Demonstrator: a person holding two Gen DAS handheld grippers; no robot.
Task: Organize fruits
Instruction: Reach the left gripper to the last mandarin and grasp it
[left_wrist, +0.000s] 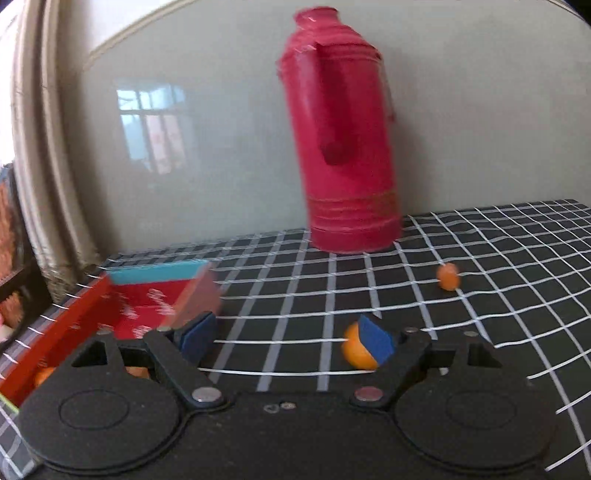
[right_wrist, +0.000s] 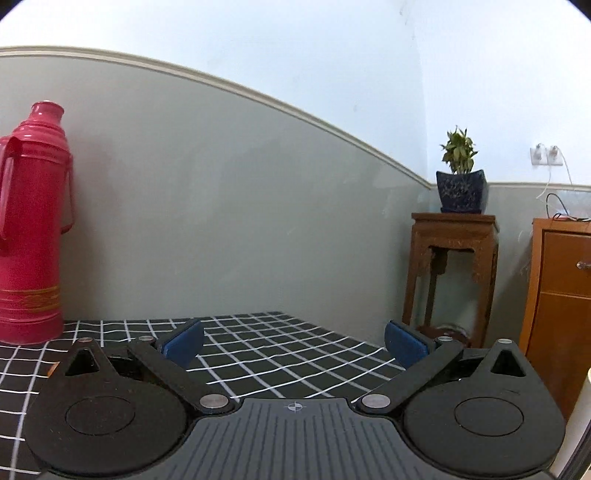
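Observation:
In the left wrist view my left gripper (left_wrist: 286, 338) is open over the black checked cloth, with nothing pressed between its blue pads. One small orange fruit (left_wrist: 354, 352) lies on the cloth, partly hidden behind the right pad (left_wrist: 376, 339). A second small orange fruit (left_wrist: 448, 276) lies farther off to the right. At the left a red box (left_wrist: 74, 317) with a teal far wall holds orange fruits (left_wrist: 44, 374), mostly hidden by the gripper body. In the right wrist view my right gripper (right_wrist: 293, 347) is wide open and empty above the cloth.
A tall red thermos (left_wrist: 343, 147) stands at the back of the table by the wall, and is also in the right wrist view as the thermos (right_wrist: 29, 240) at far left. Beyond the table's right edge stand a potted plant (right_wrist: 460, 184) on a wooden stand and a brown cabinet (right_wrist: 561, 295).

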